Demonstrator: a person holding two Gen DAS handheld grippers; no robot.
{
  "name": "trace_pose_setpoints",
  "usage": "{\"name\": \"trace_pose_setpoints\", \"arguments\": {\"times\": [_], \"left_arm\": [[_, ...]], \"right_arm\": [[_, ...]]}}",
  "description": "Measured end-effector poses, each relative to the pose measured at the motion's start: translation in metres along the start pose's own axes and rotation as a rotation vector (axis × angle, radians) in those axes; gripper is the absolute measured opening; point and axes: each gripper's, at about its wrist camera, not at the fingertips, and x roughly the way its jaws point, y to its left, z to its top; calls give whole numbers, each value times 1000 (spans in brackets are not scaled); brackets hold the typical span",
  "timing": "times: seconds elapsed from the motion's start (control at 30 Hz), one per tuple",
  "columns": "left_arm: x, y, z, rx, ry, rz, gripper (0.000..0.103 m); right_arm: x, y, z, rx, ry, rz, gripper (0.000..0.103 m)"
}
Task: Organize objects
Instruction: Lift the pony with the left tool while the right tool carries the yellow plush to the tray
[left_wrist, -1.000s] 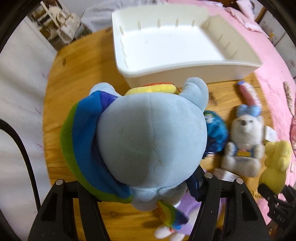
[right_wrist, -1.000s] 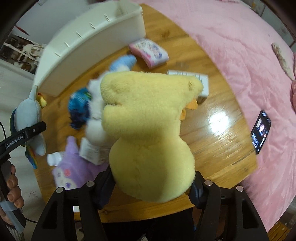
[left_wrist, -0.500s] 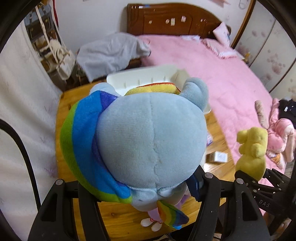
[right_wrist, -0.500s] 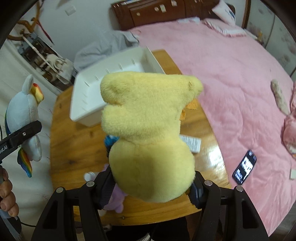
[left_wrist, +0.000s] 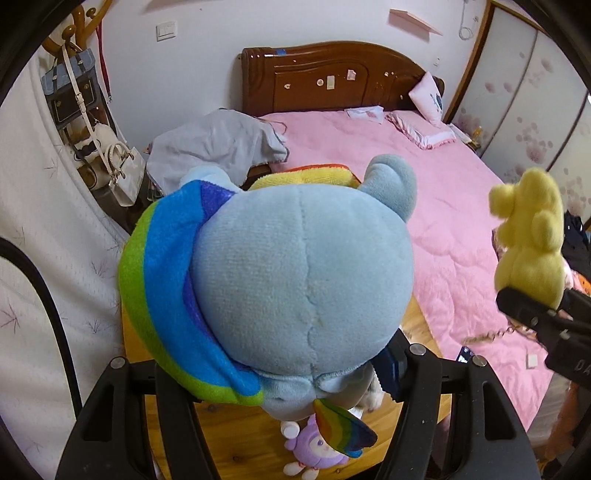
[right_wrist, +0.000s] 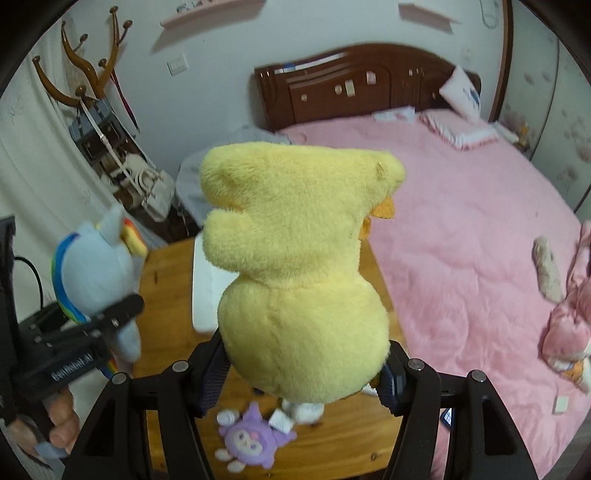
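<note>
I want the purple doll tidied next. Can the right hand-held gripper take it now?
Probably not: the right hand-held gripper is shut on the yellow plush, so it is full; the purple doll lies below on the table.

A light-blue plush pony (left_wrist: 295, 266) with a rainbow mane is hanging clamped above the bench (right_wrist: 170, 266). A fuzzy yellow plush duck (right_wrist: 299, 258) is sitting upright, likewise gripped. A small purple plush doll (right_wrist: 249, 441) is lying face-up on the bench.

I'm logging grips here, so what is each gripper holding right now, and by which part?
The left gripper clamps the blue rainbow plush at its lower body. The right gripper clamps the yellow duck plush around its bottom end.
</note>
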Motion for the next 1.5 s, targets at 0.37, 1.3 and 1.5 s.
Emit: {"name": "trace_pose_setpoints", "arguments": {"times": [0.37, 1.3, 1.5], "left_arm": [[25, 16, 43, -121, 12, 53, 71], [159, 28, 59, -300, 215, 159, 83], [146, 16, 62, -264, 162, 187, 92]], "right_arm": [[42, 18, 75, -52, -6, -10, 67], [204, -10, 98, -136, 253, 120, 79], [196, -16, 96, -123, 245, 159, 79]]}}
